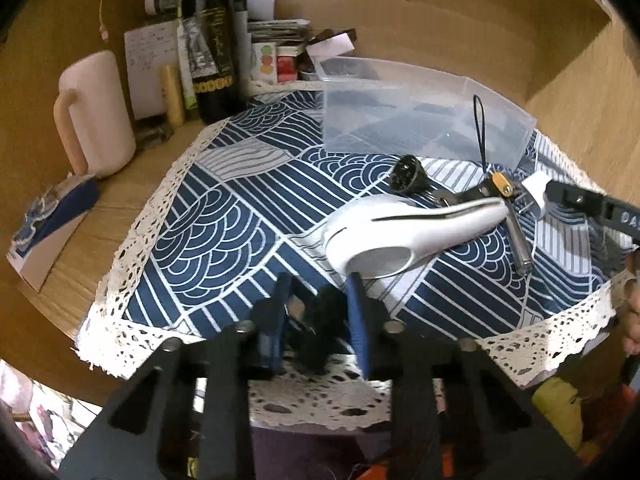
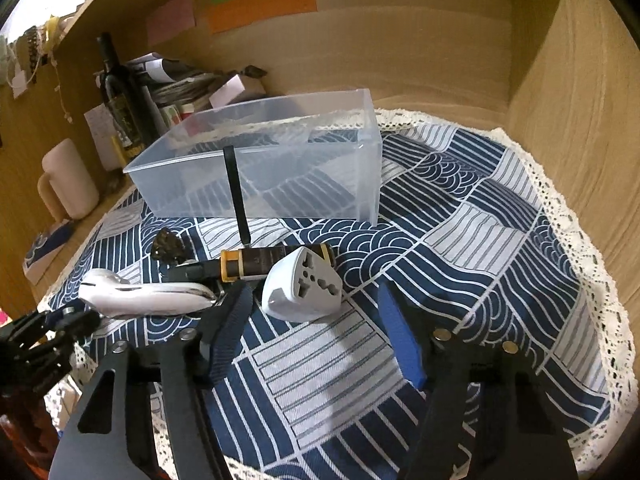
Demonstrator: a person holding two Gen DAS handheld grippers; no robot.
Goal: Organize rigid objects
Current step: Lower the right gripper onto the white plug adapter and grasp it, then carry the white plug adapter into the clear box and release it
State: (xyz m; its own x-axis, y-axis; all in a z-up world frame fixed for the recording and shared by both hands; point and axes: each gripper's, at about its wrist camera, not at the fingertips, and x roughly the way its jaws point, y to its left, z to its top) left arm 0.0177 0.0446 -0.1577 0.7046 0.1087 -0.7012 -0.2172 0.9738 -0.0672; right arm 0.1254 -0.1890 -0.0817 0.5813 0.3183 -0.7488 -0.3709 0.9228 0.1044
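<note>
Both grippers are hovering over a patterned cloth (image 2: 460, 216). Left gripper (image 1: 320, 320) is standing released, jaws parted with nothing between, its right pad just touching the near end of one white opener (image 1: 400, 232). Right gripper (image 2: 312, 332) is likewise spread wide and holding nothing, with one white adapter (image 2: 304, 288) lying between and just beyond its fingertips. Beside the adapter, one brown-and-yellow cylinder (image 2: 260, 264) with a black strap is lying near one small black piece (image 2: 170, 246). Farther back, one clear bin (image 2: 260, 160) is sitting on the cloth with nothing visible inside. Behind it, one bottle (image 1: 212, 40) and one pink mug (image 1: 96, 116) are standing.
</note>
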